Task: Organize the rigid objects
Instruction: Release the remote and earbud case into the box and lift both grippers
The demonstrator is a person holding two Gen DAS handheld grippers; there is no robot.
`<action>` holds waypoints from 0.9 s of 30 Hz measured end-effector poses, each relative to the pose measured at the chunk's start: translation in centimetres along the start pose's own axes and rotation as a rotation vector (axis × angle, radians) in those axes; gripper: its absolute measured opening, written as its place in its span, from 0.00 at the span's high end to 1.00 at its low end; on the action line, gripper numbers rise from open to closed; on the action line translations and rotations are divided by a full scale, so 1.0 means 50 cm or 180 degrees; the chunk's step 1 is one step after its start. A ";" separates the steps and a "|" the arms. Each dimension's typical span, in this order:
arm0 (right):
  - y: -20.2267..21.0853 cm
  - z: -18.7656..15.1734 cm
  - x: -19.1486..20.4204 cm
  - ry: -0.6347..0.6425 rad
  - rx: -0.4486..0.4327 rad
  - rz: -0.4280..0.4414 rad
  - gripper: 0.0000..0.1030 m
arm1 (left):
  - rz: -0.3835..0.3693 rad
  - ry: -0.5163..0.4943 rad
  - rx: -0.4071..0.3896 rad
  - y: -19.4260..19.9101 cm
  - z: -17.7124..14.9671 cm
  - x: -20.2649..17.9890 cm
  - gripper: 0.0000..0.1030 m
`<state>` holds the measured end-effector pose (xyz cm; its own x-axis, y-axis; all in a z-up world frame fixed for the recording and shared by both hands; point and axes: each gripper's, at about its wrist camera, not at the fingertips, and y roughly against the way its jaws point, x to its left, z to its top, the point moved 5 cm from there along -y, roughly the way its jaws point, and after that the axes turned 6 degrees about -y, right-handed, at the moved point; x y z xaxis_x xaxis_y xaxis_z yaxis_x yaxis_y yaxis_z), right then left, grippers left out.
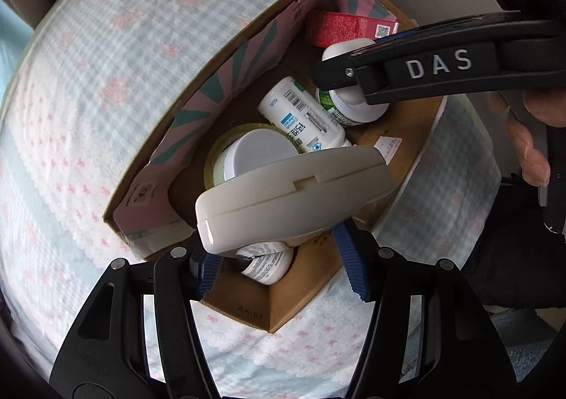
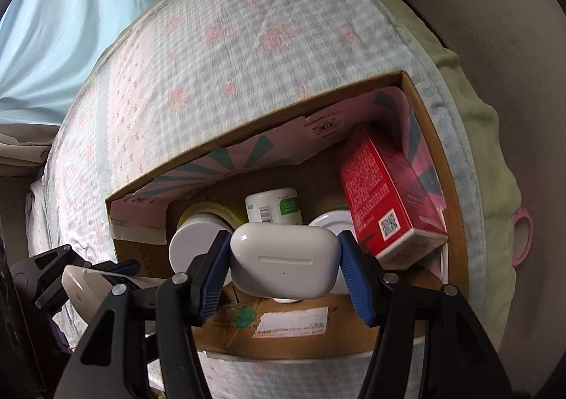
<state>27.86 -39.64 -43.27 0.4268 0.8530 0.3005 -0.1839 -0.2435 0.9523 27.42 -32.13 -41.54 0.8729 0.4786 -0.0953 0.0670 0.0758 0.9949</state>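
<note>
An open cardboard box (image 1: pixel 247 307) sits on a checked bedspread (image 1: pixel 88 98); it also shows in the right wrist view (image 2: pixel 290 331). Inside lie a white bottle (image 1: pixel 304 116), a white jar (image 1: pixel 261 148) inside a tape roll, a green-labelled jar (image 1: pixel 336 109) and a red carton (image 2: pixel 385 194). My left gripper (image 1: pixel 283 264) is shut on a cream hinged case (image 1: pixel 290 194), held over the box. My right gripper (image 2: pixel 283 271) is shut on a white earbud case (image 2: pixel 283 261) above the box's near wall; it also shows in the left wrist view (image 1: pixel 346 73).
The box's pink and teal printed flaps (image 2: pixel 219 165) stand up along the far wall. A green blanket edge (image 2: pixel 474 137) and a pink ring (image 2: pixel 523 240) lie right of the box. A pale blue sheet (image 2: pixel 60 27) is at the far left.
</note>
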 end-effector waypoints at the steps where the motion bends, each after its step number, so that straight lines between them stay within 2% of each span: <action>1: -0.004 0.009 0.003 0.0039 -0.0025 -0.0016 0.45 | 0.0021 0.0011 -0.0002 -0.004 0.005 -0.001 0.45; 2: -0.010 0.016 0.005 0.0065 -0.0027 -0.0020 0.45 | 0.0007 0.0030 -0.0010 -0.007 0.010 -0.003 0.43; 3: -0.017 0.024 0.006 0.0072 -0.0003 -0.0015 0.44 | -0.0021 0.0058 -0.0023 -0.008 0.013 -0.004 0.26; 4: -0.023 0.031 0.006 0.0064 0.0016 0.0005 0.37 | -0.0043 0.0087 -0.0045 -0.007 0.016 -0.006 0.00; 5: -0.024 0.038 0.005 0.0060 0.0013 0.0017 0.29 | -0.0068 0.0124 -0.0092 -0.004 0.017 -0.007 0.00; 6: -0.022 0.045 0.006 0.0074 -0.0020 0.0040 0.12 | -0.0105 0.0154 -0.0124 -0.001 0.016 -0.007 0.00; 7: -0.016 0.052 0.008 0.0099 -0.0075 0.0045 0.01 | -0.0158 0.0198 -0.0157 0.003 0.015 -0.007 0.00; 10: 0.001 0.063 0.004 0.0154 -0.0194 -0.0125 0.00 | -0.0187 0.0345 -0.0189 0.009 -0.001 0.001 0.00; 14: 0.016 0.063 -0.004 0.0107 -0.0232 -0.0096 0.00 | -0.0225 0.0469 -0.0139 0.009 -0.025 0.008 0.00; 18: 0.030 0.057 -0.011 0.0009 -0.0260 -0.0108 0.00 | -0.0168 0.0427 -0.0104 0.015 -0.041 0.002 0.00; 27: 0.065 0.030 0.010 0.0031 -0.0319 -0.0172 0.00 | -0.0156 0.0418 -0.0246 0.052 -0.063 0.001 0.00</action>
<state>28.82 -40.70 -39.97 0.4300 0.8682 0.2479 -0.2488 -0.1500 0.9569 26.11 -29.14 -39.05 0.7984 0.5826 -0.1524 0.0663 0.1665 0.9838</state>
